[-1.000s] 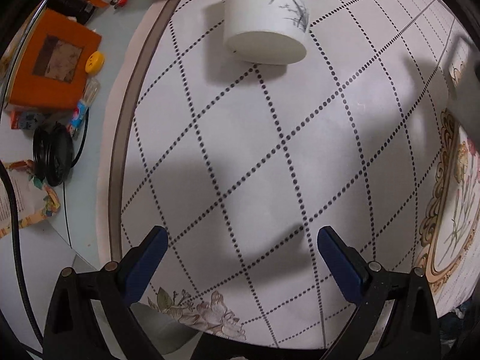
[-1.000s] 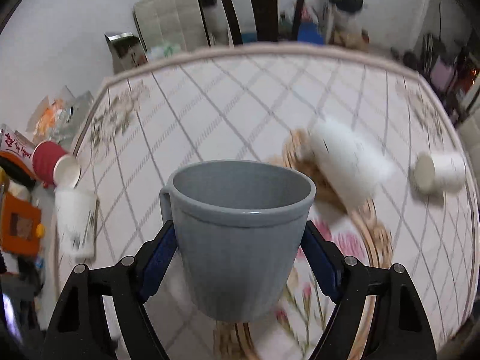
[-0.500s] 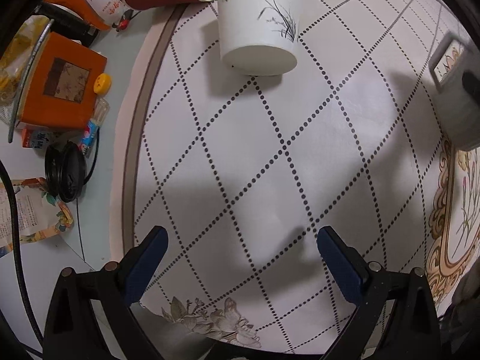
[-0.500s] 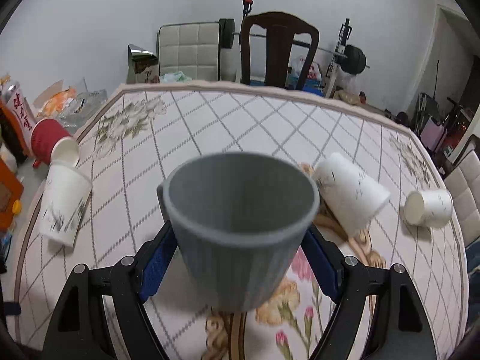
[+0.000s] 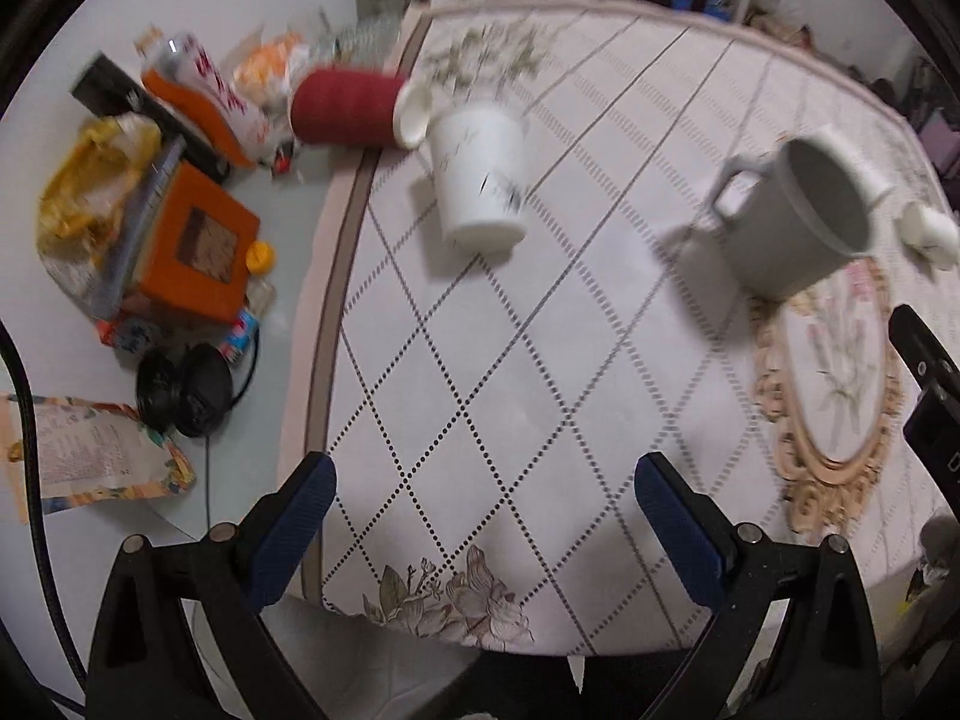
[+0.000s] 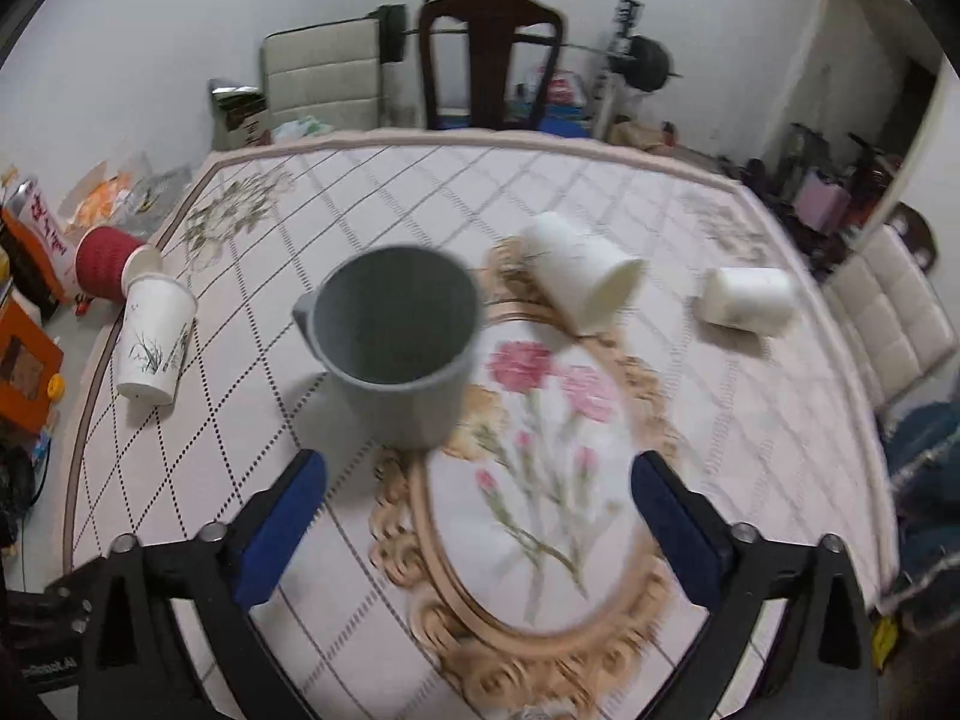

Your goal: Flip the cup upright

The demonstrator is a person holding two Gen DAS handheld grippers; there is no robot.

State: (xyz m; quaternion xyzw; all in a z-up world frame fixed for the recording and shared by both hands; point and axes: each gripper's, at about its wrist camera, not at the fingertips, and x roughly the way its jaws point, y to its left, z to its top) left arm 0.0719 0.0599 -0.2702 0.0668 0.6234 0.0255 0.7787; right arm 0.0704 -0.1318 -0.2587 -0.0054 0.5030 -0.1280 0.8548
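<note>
A grey ribbed mug (image 6: 396, 348) stands upright on the tablecloth, mouth up, handle to the left; it also shows in the left wrist view (image 5: 798, 222). My right gripper (image 6: 477, 525) is open and empty, drawn back just in front of the mug. My left gripper (image 5: 485, 534) is open and empty over the table's near left part. A white paper cup with a grass print (image 5: 480, 180) stands mouth down at the left; it also shows in the right wrist view (image 6: 153, 342). A red cup (image 5: 354, 108) lies on its side behind it.
Two white cups lie on their sides in the right wrist view, one (image 6: 579, 273) at the floral medallion's (image 6: 540, 480) far edge, one (image 6: 747, 300) further right. Clutter sits at the table's left: an orange box (image 5: 192, 246), snack bags, a black round object (image 5: 183, 390). A dark chair (image 6: 489, 60) stands behind.
My right gripper has let go of the grey mug, opened and pulled back; the mug now stands on the cloth. My left gripper has tilted up and back, so more of the table shows.
</note>
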